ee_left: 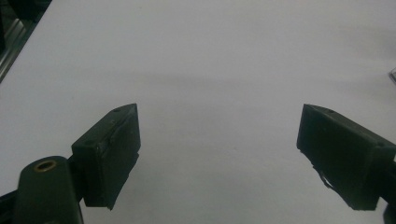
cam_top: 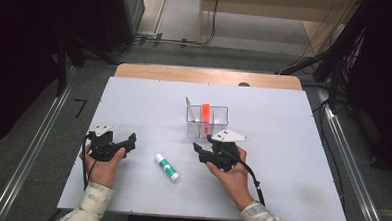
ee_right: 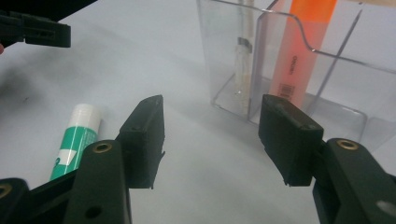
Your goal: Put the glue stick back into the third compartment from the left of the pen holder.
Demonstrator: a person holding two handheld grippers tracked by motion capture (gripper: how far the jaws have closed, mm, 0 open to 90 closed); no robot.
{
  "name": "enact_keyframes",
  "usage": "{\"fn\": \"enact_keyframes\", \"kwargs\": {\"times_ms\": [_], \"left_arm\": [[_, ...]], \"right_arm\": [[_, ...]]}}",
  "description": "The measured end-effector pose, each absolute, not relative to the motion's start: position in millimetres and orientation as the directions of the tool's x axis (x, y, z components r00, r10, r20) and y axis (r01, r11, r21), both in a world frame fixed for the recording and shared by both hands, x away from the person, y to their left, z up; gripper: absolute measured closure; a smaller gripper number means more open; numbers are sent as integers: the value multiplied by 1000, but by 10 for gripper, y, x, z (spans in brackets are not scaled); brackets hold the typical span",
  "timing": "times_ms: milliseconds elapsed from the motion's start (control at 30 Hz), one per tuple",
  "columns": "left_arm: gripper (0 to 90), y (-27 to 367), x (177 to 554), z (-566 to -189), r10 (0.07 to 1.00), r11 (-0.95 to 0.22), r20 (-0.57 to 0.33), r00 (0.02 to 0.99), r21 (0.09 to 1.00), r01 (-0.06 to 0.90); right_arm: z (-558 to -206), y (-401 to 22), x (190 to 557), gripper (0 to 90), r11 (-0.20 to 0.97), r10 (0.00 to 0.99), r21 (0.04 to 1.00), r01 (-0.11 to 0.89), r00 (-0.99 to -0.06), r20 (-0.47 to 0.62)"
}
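High view first: the glue stick [cam_top: 167, 167] lies flat on the white table [cam_top: 292, 159], between the two hands, its white cap toward the person's left and its green body angled toward the near edge. The right gripper [cam_top: 206, 150] sits just to its right, jaws spread with nothing between them, near the stick but not touching it. From the right gripper view, the glue stick [ee_right: 74, 140] lies off to the left of the jaws, outside the gap. The left gripper [cam_top: 131, 139] rests well to the stick's left, its jaws wide apart over bare tabletop.

White sheeting covers the table, with a wooden edge [cam_top: 205, 74] showing at the far side. Grey floor, cables and dark equipment stands surround it.

Just beyond the right gripper stands a clear plastic organizer [cam_top: 206, 122] split into compartments. An orange marker [cam_top: 204, 113] stands upright in one; in the right gripper view a thin whitish stick [ee_right: 243, 65] stands in the compartment beside it.
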State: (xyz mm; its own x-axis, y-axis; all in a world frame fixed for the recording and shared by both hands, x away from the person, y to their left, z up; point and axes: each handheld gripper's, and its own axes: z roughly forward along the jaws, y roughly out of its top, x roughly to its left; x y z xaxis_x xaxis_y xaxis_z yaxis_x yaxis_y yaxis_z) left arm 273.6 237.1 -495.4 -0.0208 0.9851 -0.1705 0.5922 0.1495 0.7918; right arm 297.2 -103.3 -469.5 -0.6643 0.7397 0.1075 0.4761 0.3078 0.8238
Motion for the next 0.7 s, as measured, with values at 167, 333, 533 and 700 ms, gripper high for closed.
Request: {"fn": "enact_keyframes", "kwargs": {"times_ms": [167,333,533,700], "left_arm": [[140,2372,2738,-4954,986,147,-168,-21,791,593],[140,2370,2736,-4953,985,148,-169,-21,792,593],[140,2375,2739,-4956,986,146,-167,-21,791,594],[140,2375,2738,-4956,986,147,-166,-23,791,593]], "right_arm": [[-4727,-979,2938,392,319,729,820,475,-676,108],[-4749,-887,2897,392,333,716,817,471,-690,105],[-4775,-816,2878,392,344,704,810,475,-701,111],[-4789,-738,2849,393,360,685,808,467,-720,111]]}}
